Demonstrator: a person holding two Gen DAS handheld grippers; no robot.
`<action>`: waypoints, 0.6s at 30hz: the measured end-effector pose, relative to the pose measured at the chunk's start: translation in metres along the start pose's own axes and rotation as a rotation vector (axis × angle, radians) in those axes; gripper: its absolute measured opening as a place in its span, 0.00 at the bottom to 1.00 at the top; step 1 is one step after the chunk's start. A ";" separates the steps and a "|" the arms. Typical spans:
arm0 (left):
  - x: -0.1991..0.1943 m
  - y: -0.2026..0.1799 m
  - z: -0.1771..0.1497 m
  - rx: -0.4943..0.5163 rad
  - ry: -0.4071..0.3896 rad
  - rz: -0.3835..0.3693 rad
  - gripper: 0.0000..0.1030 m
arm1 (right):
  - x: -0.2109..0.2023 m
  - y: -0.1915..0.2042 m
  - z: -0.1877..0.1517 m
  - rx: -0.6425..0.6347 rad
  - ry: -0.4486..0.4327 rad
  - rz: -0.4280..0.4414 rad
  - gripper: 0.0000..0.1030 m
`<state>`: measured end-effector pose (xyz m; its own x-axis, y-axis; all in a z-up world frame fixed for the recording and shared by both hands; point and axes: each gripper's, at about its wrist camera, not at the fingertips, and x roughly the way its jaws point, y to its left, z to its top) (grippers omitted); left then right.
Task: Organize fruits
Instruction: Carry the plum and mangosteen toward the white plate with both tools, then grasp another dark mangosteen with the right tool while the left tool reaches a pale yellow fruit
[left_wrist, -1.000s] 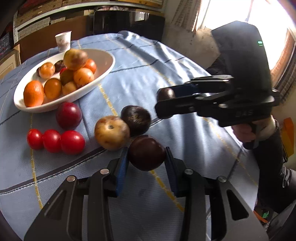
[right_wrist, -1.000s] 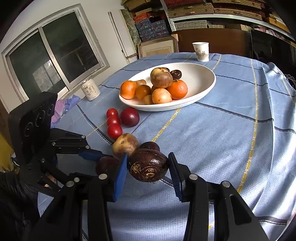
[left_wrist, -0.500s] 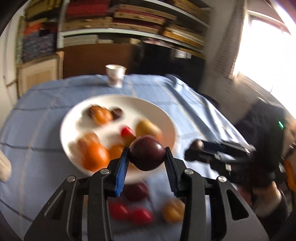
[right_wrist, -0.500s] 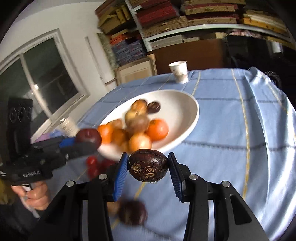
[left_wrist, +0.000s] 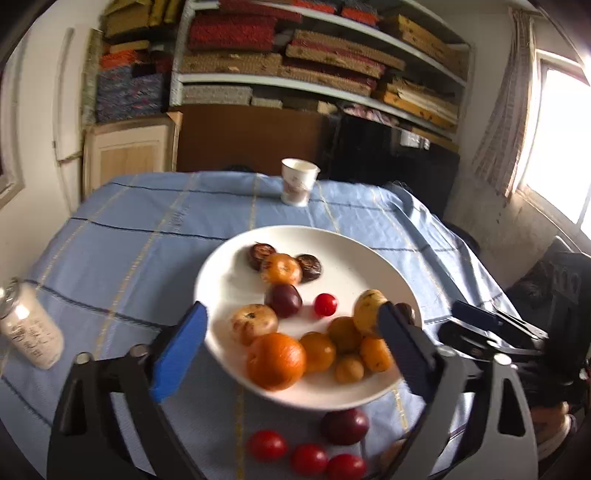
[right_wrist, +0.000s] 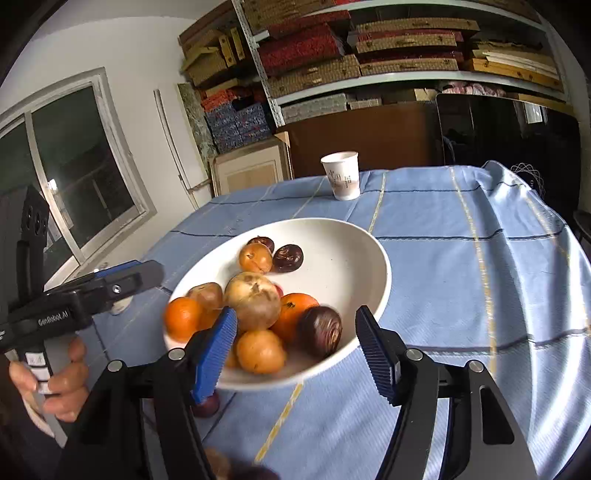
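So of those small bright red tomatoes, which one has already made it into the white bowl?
Only the small red tomato lying alone mid-bowl, beside a dark purple plum. The other three red tomatoes sit in a row on the blue tablecloth, outside the white bowl.

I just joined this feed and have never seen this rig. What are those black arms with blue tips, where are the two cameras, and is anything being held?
No robot here: a person holds a hand-held gripper in each hand, each with its own camera looking along its blue fingers. The left hand-held gripper and the right hand-held gripper have just opened, with nothing gripped. A blurred dark brown round fruit lies in the white oval bowl among oranges. On the blue checked tablecloth remain a dark red plum and three red tomatoes, with a white paper cup beyond.
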<state>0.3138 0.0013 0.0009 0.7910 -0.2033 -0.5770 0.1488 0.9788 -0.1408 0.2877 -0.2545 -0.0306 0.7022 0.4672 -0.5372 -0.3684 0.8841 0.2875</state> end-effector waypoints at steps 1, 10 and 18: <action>-0.005 0.004 -0.003 -0.011 -0.010 0.014 0.93 | -0.004 0.003 0.000 -0.016 0.019 0.018 0.68; -0.012 0.022 -0.041 -0.041 0.087 0.032 0.94 | -0.010 0.037 -0.036 -0.381 0.223 0.008 0.69; -0.018 0.002 -0.049 0.052 0.055 0.103 0.96 | -0.021 0.046 -0.063 -0.456 0.270 0.013 0.69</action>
<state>0.2707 0.0060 -0.0278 0.7704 -0.1017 -0.6294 0.1005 0.9942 -0.0377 0.2180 -0.2231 -0.0562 0.5363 0.4091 -0.7382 -0.6455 0.7623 -0.0465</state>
